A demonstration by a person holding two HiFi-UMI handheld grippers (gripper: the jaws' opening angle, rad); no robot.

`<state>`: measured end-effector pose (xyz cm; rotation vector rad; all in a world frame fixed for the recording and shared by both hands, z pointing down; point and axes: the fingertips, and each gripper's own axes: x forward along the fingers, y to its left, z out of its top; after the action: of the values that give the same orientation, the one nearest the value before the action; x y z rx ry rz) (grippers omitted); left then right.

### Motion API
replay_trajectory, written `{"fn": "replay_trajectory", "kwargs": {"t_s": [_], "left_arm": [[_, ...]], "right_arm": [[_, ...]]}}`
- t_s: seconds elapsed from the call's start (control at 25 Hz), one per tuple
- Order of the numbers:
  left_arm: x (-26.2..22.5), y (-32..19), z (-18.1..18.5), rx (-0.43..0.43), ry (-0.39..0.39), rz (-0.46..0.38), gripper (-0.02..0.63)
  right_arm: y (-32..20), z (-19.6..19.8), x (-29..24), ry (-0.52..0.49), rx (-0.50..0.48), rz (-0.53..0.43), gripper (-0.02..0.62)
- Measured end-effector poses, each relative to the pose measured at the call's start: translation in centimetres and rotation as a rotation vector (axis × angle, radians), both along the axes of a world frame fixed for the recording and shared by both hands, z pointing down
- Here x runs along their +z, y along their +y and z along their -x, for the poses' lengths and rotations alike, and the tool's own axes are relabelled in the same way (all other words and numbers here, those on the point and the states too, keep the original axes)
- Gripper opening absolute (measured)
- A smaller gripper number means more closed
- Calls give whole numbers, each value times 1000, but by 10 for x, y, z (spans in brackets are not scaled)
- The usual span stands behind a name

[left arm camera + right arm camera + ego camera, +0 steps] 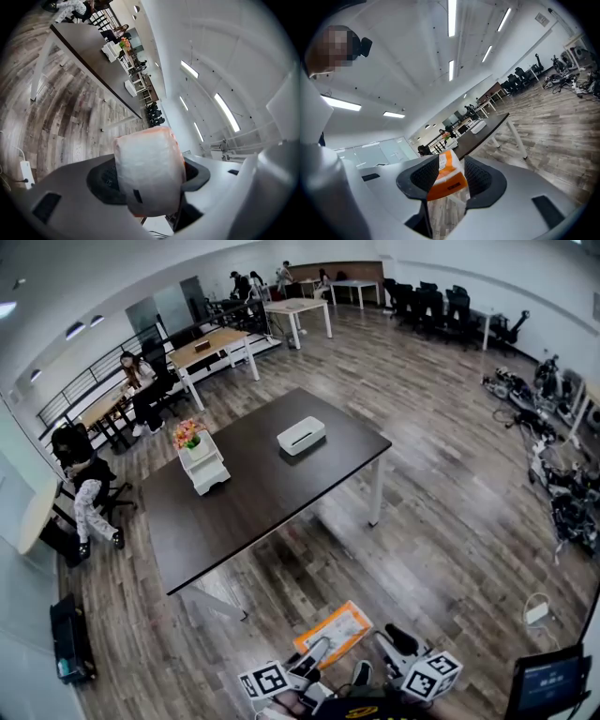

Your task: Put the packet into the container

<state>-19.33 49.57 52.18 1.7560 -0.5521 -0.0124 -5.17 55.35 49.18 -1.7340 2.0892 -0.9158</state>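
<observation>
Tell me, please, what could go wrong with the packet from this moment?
1. Only the left gripper grips the packet. The jaws of the right gripper stand apart around its edge, so the packet may sag or slip.
2. The container sits far off on the table. The packet could drop onto the floor on the way.

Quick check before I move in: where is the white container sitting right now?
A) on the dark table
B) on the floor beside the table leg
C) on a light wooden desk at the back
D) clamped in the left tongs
A: the head view shows the white container resting on the dark table, apart from the white drawer unit that carries flowers; the packet is off the table, low in the view.
</observation>
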Motion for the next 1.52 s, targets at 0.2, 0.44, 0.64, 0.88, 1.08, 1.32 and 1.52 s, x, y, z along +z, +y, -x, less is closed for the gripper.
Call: {"fn": "replay_trajectory", "kwargs": {"t_s": [0.2, 0.44, 0.64, 0.88, 1.08, 1.32, 1.52], "left_arm": [[-15, -43, -26, -33, 2, -54, 275], [-34, -84, -33, -71, 0, -91, 274], [-18, -121, -40, -51, 10, -62, 274], [-18, -209, -51, -2, 86, -71, 275], [-22, -288, -43, 48, 91, -82, 275], [-13, -359, -34, 74, 109, -56, 275], [-12, -389, -51, 140, 135, -43, 273]], "right_arm": [[-41, -16, -6, -71, -56, 14, 201], [-83, -18, -7, -159, -80, 35, 201], [-128, -19, 4, -182, -81, 50, 201], [-210, -26, 7, -196, -15, 56, 201], [-286, -13, -3, -191, 13, 55, 201], [-348, -3, -10, -223, 93, 52, 201], [-373, -13, -13, -119, 139, 63, 201]]}}
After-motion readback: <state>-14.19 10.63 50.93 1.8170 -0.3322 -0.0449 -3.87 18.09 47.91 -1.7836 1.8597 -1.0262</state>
